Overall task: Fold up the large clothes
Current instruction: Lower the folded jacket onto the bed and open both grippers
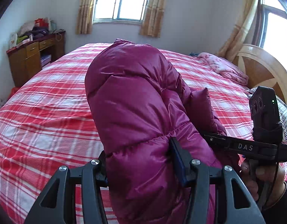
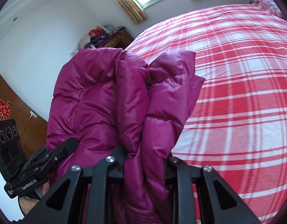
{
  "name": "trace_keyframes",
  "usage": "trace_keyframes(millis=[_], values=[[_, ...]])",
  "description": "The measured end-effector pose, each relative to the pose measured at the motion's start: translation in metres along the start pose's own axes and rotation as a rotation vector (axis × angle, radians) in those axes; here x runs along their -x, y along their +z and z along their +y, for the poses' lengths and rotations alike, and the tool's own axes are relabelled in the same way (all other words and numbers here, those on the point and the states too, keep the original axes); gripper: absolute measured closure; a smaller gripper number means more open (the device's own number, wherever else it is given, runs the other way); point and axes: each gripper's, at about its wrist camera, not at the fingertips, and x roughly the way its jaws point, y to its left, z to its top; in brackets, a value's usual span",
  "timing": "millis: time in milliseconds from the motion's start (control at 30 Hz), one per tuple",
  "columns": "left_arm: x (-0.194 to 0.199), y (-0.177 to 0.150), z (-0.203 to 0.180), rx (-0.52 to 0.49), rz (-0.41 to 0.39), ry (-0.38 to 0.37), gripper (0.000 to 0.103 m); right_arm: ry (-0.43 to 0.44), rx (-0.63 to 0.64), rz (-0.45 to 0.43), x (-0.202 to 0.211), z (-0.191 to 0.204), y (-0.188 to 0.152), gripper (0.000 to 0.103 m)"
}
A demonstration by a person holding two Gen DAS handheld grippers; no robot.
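A magenta puffer jacket (image 1: 136,100) is held up above the bed, bunched into a thick roll. My left gripper (image 1: 141,160) is shut on a fat fold of it; the padding fills the gap between the fingers. The right gripper's body shows at the right of the left wrist view (image 1: 242,145), its fingertips buried in the jacket. In the right wrist view my right gripper (image 2: 145,158) is shut on another bunch of the jacket (image 2: 98,97), and the left gripper (image 2: 68,143) grips the jacket's left side.
A bed with a red and white plaid cover (image 1: 40,112) (image 2: 236,74) lies under the jacket. A pink blanket (image 1: 221,65) lies by the wooden headboard (image 1: 259,69). A cluttered wooden desk (image 1: 35,54) stands at the far left wall.
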Motion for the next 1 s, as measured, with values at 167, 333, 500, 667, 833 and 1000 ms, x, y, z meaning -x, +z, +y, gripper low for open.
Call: trace_keyframes(millis=[167,333,500,667,833,1000], values=[[0.004,-0.006,0.026,0.023,0.005,0.044,0.050,0.024,0.024,0.041,-0.036,0.016,0.007,0.077],[-0.008,-0.017,0.046,0.053,0.035,0.070,0.050,0.024,0.021,0.079,-0.064,0.016,0.009,0.078],[-0.017,-0.030,0.063,0.078,0.054,0.084,0.045,0.011,0.025,0.090,-0.067,0.015,0.010,0.078],[-0.025,-0.035,0.067,0.084,0.073,0.105,0.036,-0.009,0.020,0.099,-0.077,0.012,0.014,0.075],[-0.026,-0.039,0.071,0.082,0.066,0.118,0.029,-0.019,0.020,0.100,-0.075,0.011,0.013,0.072],[-0.023,-0.039,0.070,0.069,0.066,0.136,0.027,-0.062,0.028,0.084,-0.067,0.018,0.009,0.058]])
